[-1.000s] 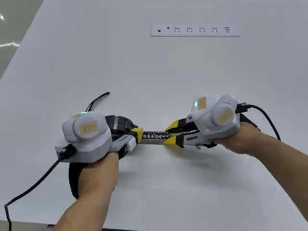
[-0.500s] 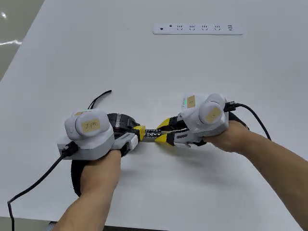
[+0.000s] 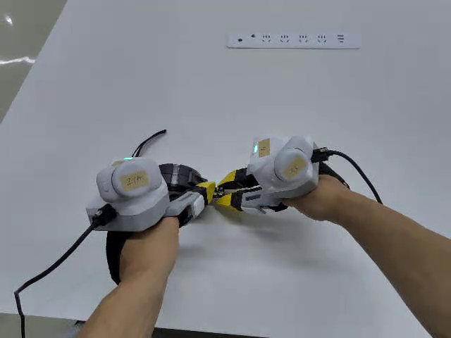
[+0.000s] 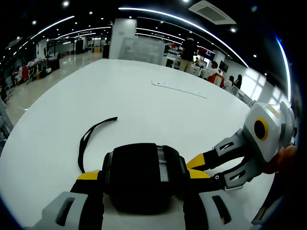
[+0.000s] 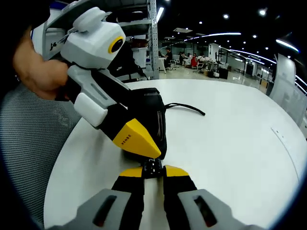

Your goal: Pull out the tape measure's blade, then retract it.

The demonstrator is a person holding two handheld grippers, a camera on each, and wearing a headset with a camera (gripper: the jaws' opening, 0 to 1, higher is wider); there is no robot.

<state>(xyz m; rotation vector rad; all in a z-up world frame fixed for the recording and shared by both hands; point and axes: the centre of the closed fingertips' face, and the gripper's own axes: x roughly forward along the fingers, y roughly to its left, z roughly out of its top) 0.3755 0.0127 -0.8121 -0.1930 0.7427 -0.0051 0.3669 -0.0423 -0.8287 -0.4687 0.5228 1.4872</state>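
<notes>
- White tabletop (image 3: 211,84) runs wide around the work, with a power strip (image 3: 293,40) well off at the far edge and an open hall with shelving behind it in the gripper views.
- Near the front edge, the tape measure (image 4: 139,177) sits on the table. Its black case is clamped from both sides by the left gripper (image 3: 189,184), whose yellow-tipped jaws press on the case's flanks. That hold seems meant to anchor the case so it cannot slide while the blade moves.
- Just beside the case mouth, the right gripper (image 3: 225,189) has its jaws pressed together, pinching the end of the blade (image 5: 152,166). Only a short stub of blade shows between tips and case, so I judge the retraction to be almost finished, with the pinch there to feed the blade in gently and not let it snap.
- A black strap (image 4: 91,139) trails from the case across the table, lying loose and out of the way.
- Both forearms come in low from the near edge. The left hand (image 3: 148,246) grips from behind, and the right hand (image 3: 317,201) is angled inward, so the two grippers point at each other nearly tip to tip.
</notes>
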